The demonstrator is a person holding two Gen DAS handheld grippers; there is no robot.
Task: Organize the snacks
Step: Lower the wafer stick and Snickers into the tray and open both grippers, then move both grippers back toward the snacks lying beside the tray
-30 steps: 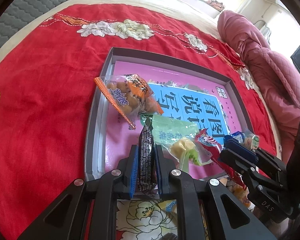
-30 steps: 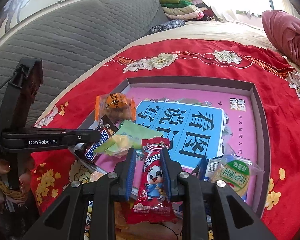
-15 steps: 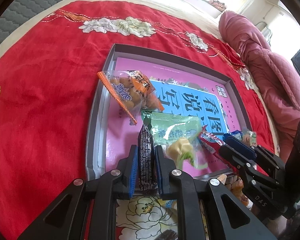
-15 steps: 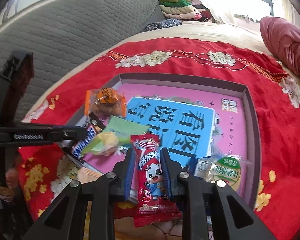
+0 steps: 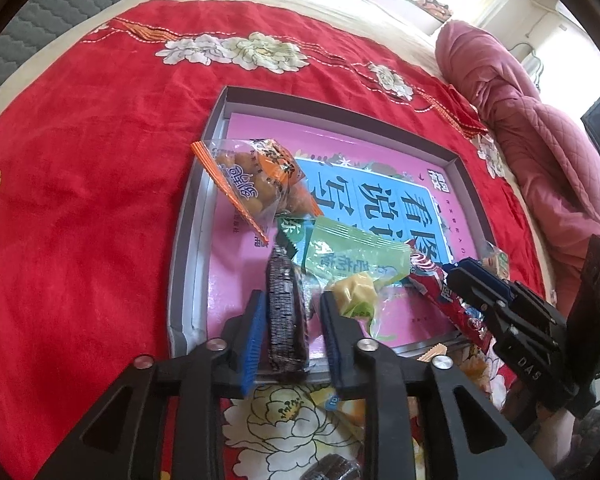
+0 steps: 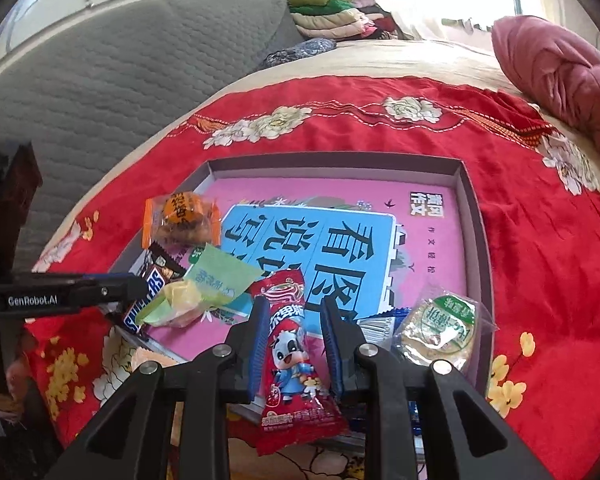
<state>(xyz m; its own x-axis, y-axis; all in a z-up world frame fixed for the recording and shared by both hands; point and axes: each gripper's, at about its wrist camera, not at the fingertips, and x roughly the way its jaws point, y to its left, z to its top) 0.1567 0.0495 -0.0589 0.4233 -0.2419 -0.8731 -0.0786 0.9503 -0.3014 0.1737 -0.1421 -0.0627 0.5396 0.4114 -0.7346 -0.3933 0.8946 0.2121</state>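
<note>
A shallow grey tray (image 5: pixel 188 240) lined with a pink and blue book lies on the red blanket. In its near left corner a dark Snickers bar (image 5: pixel 284 312) stands on edge between the jaws of my left gripper (image 5: pixel 293 300). Those jaws are opening: the left pad still touches the bar, the right pad stands clear. My right gripper (image 6: pixel 294 308) is shut on a red cartoon-cow snack packet (image 6: pixel 292 352) over the tray's near edge. An orange packet (image 5: pixel 256 176) and a green packet (image 5: pixel 348 256) lie in the tray beyond the bar.
A round biscuit pack with a green label (image 6: pixel 440 328) and a blue-white packet (image 6: pixel 380 324) sit in the tray's near right corner. More wrapped snacks (image 5: pixel 332 468) lie on the blanket before the tray. A pink quilt (image 5: pixel 520 120) and a grey headboard (image 6: pixel 120 80) border the bed.
My left gripper's jaws have parted from the Snickers bar they were clamping; the bar stays between them. The right gripper still holds the red packet in about the same place.
</note>
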